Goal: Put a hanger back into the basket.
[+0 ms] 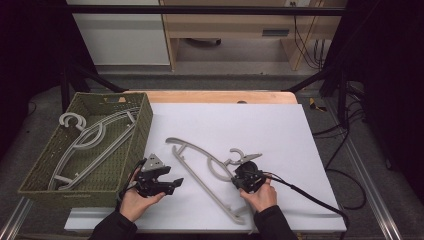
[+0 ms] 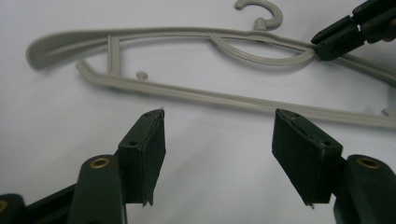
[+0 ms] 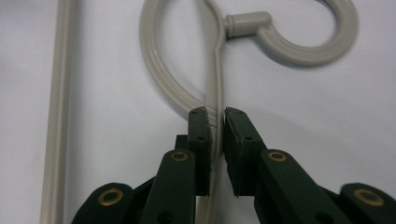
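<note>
- Woven basket at table's left already holds hangers; the judged goal is getting this one in beside them.
- Grey hanger lies flat on white sheet, mid-table.
- Right gripper pinches hanger's arm below the hook; keep the squeeze firm and lift level.
- Left gripper spread, empty, near the bottom bar; pinch there to steady the swing.

Overhead view; two close gripper-mounted views
</note>
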The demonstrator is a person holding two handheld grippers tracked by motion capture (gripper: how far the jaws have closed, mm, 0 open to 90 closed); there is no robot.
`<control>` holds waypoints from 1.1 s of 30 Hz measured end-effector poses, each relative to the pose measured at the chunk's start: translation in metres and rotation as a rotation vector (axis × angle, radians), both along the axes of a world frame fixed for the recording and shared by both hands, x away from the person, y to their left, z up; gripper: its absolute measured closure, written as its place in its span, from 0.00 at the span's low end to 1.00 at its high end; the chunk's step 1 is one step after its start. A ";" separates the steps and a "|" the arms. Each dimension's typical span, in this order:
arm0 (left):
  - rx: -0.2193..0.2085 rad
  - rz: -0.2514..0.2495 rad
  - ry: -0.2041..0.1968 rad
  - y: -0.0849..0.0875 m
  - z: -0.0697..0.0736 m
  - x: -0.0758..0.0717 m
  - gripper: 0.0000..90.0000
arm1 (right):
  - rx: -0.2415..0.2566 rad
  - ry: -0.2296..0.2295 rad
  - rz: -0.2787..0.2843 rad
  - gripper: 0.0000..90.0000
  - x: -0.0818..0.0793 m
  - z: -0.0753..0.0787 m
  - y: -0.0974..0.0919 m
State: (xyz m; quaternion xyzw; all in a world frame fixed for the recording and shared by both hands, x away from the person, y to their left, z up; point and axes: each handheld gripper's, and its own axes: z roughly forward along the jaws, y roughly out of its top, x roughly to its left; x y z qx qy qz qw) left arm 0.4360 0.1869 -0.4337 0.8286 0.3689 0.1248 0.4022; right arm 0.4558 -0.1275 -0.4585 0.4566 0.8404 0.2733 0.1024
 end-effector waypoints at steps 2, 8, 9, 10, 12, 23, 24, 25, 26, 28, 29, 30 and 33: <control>0.002 -0.003 0.002 0.000 0.000 0.000 0.38 | 0.016 -0.001 0.026 0.91 0.003 -0.001 -0.009; 0.006 -0.014 0.009 -0.001 -0.001 0.000 0.38 | 0.020 -0.026 0.046 0.84 0.002 -0.003 -0.015; 0.004 -0.016 0.012 -0.002 -0.001 0.000 0.37 | 0.013 -0.026 0.045 0.82 0.001 -0.003 -0.015; 0.004 -0.020 0.011 -0.002 -0.001 0.000 0.37 | 0.013 -0.015 0.042 0.81 0.000 -0.004 -0.015; 0.011 -0.030 0.008 -0.002 0.000 0.000 0.36 | -0.015 -0.032 0.052 0.81 -0.002 -0.006 -0.014; 0.036 -0.089 -0.016 -0.006 0.021 0.005 0.33 | -0.003 -0.038 0.140 0.91 0.005 -0.006 -0.017; 0.040 -0.095 -0.018 -0.007 0.024 0.005 0.33 | 0.008 -0.036 0.157 0.91 0.006 -0.006 -0.016; 0.043 -0.103 -0.017 -0.008 0.026 0.006 0.33 | 0.009 -0.043 0.193 0.91 0.008 -0.007 -0.017; 0.051 -0.109 -0.019 -0.009 0.029 0.007 0.33 | 0.021 -0.035 0.209 0.91 0.009 -0.007 -0.017; 0.067 -0.121 -0.019 -0.012 0.032 0.011 0.33 | 0.037 -0.028 0.240 0.91 0.009 -0.007 -0.017; 0.079 -0.128 -0.015 -0.014 0.033 0.013 0.33 | 0.046 -0.032 0.258 0.91 0.009 -0.008 -0.017; 0.097 -0.145 -0.008 -0.016 0.033 0.015 0.33 | 0.043 -0.035 0.268 0.90 0.009 -0.008 -0.017; 0.145 -0.193 0.006 -0.024 0.033 0.022 0.33 | 0.054 -0.051 0.268 0.86 0.007 -0.008 -0.017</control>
